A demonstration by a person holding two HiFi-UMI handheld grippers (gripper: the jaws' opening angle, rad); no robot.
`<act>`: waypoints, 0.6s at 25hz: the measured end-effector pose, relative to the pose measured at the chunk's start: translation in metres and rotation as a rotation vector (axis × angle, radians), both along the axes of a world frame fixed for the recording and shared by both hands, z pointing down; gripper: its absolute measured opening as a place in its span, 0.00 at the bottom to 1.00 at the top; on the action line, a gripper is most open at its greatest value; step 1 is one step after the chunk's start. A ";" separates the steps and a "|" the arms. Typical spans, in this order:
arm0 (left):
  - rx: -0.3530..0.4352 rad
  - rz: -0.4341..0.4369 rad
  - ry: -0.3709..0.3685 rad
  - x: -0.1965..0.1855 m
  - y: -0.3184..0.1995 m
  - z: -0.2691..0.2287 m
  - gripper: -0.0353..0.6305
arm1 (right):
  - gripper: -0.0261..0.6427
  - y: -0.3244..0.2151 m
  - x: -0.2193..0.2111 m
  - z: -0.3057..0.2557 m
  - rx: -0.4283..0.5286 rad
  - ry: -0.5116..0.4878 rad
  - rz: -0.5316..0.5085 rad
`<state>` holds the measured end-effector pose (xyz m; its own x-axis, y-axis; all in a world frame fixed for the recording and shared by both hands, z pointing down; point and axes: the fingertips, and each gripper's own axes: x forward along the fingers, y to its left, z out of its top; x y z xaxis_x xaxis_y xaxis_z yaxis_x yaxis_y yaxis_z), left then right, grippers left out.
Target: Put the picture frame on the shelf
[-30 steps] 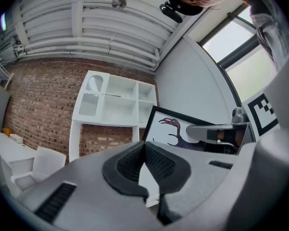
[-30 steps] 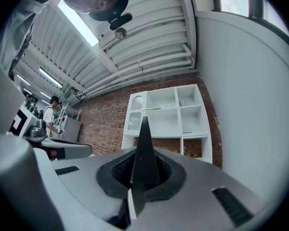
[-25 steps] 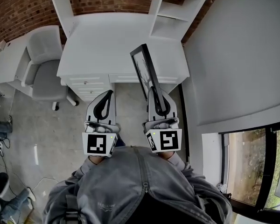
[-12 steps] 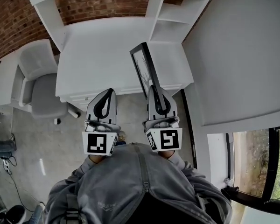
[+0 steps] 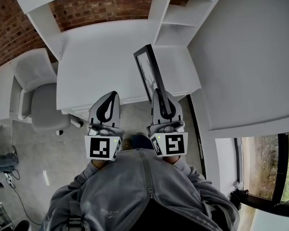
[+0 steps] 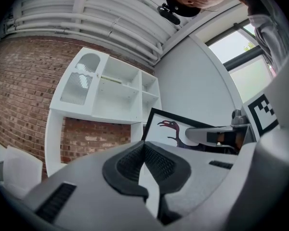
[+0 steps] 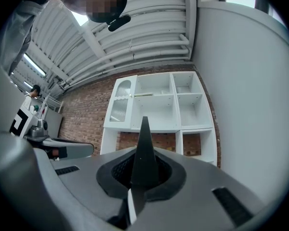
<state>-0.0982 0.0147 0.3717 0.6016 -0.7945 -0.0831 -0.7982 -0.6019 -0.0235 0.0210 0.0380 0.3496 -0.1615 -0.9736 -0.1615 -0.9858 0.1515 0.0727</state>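
- Since the right gripper holds the picture frame only by its near end, with most of it standing out ahead of the jaws, the long free end could, I judge, lever and swivel in the grip if it brushes anything
- Right jaws are closed almost fully on the thin black edge of the frame, which the right gripper view shows edge-on as a narrow dark wedge rising between the pads
- Left gripper has its jaws pressed together with nothing between them, so it gives the frame no support, and a slip would drop the frame toward the white surface
- Frame is in the air, seemingly over the front part of the surface, turned on edge with its picture side toward the left gripper; it touches neither the surface nor the shelf at the back right
- Shelf compartments look narrow, with a white wall close on the right, so a likely fault is the far corner knocking an upright or a board on the way in, because the frame leads so far ahead of the jaws
- Both grippers sit side by side in front of the person's body, apart from each other, pointing forward and roughly level, the right one tipped slightly upward
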 end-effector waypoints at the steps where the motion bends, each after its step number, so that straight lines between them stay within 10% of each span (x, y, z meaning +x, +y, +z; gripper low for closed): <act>1: -0.002 0.003 0.001 0.001 -0.004 0.000 0.06 | 0.09 -0.004 0.001 0.000 -0.001 0.000 0.002; 15: 0.001 -0.002 0.004 0.022 -0.083 -0.001 0.06 | 0.09 -0.086 0.017 -0.003 0.010 -0.001 -0.021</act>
<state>-0.0766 -0.0678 0.3712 0.5995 -0.7957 -0.0864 -0.7996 -0.6001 -0.0213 0.0383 -0.0481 0.3464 -0.1817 -0.9683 -0.1714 -0.9825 0.1715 0.0729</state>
